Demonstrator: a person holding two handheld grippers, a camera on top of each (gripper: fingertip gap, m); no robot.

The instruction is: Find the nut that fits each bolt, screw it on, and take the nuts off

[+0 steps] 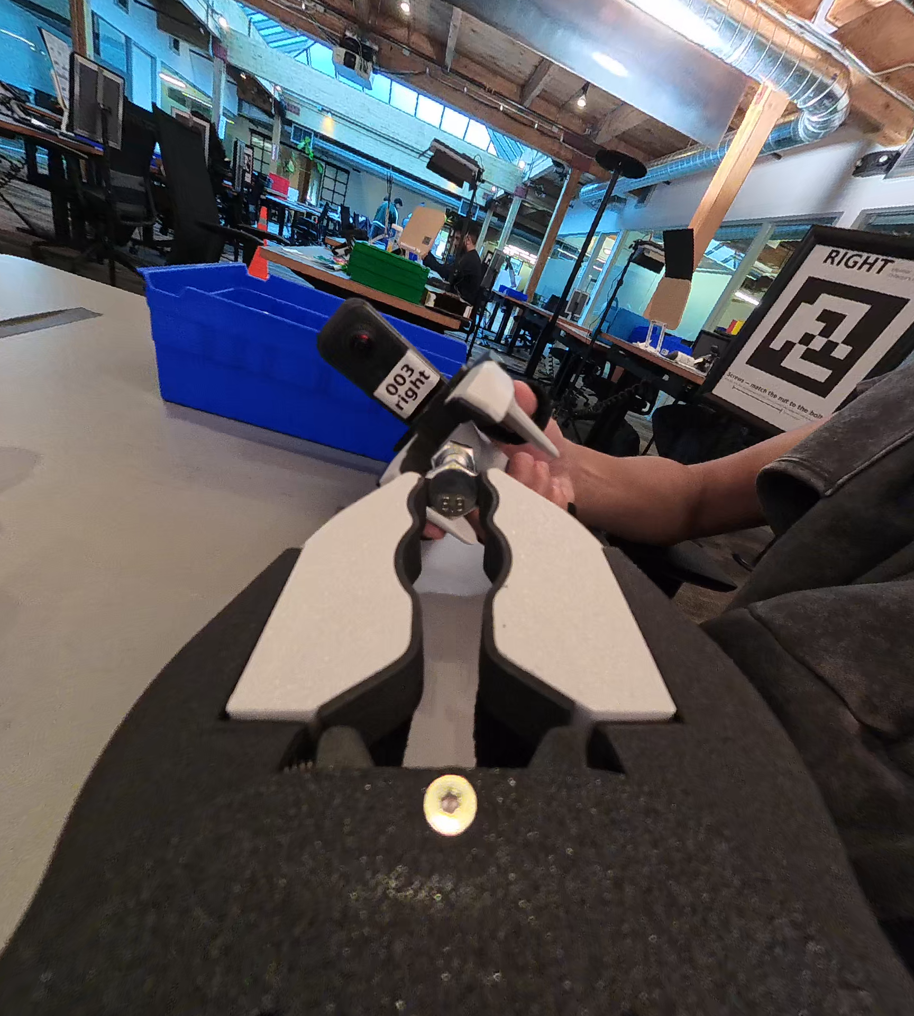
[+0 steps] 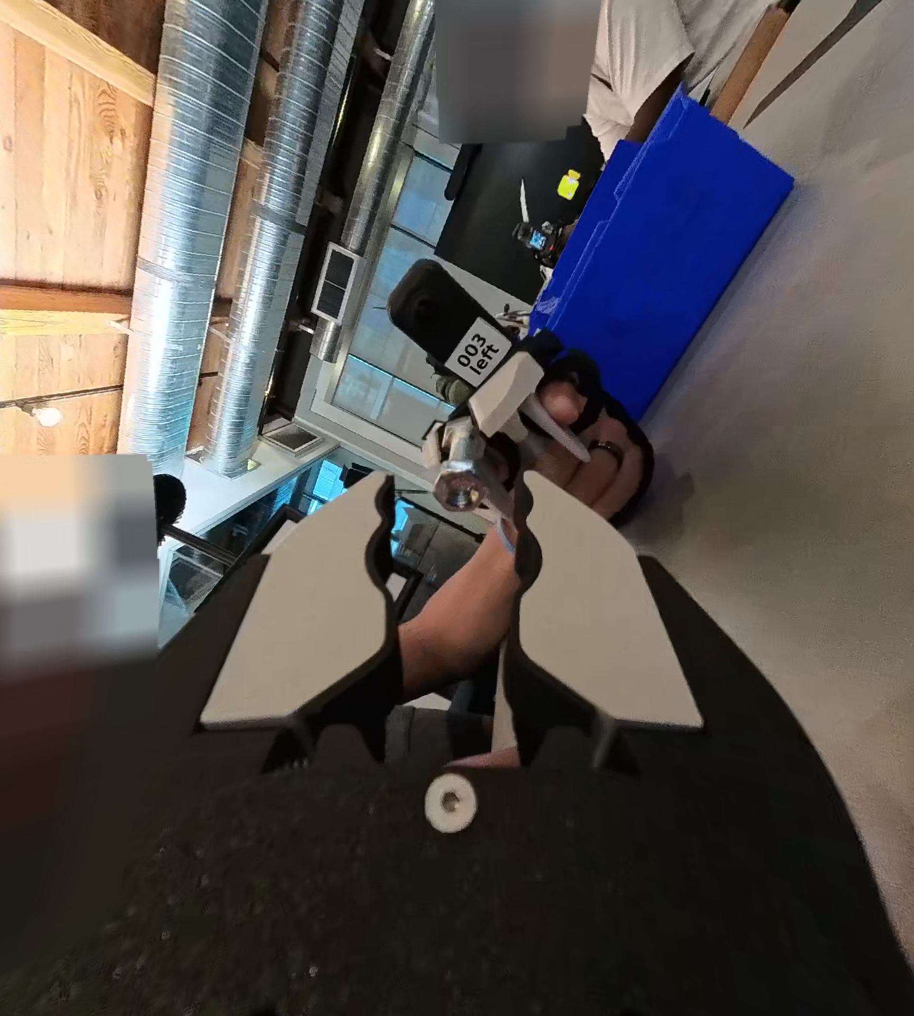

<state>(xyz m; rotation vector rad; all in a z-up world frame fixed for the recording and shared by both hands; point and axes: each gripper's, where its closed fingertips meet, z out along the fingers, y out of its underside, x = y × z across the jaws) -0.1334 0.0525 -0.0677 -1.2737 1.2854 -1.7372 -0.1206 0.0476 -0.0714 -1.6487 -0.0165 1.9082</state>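
Left tongs (image 1: 450,497): closed on the hex head of a steel bolt (image 1: 449,495), held up off the grey counter (image 1: 86,495). Bolt shank points away toward the right tongs (image 2: 452,497), which stand open, fingers apart on either side of the bolt's far end without gripping. Hex nut (image 2: 456,489): threaded on near the shank tip, seen end-on in the right wrist view. Second nut or washer farther along the shank, cannot tell which. Blue plastic bin (image 1: 257,363): on the counter behind. Framed marker sign (image 1: 828,330): standing to the right
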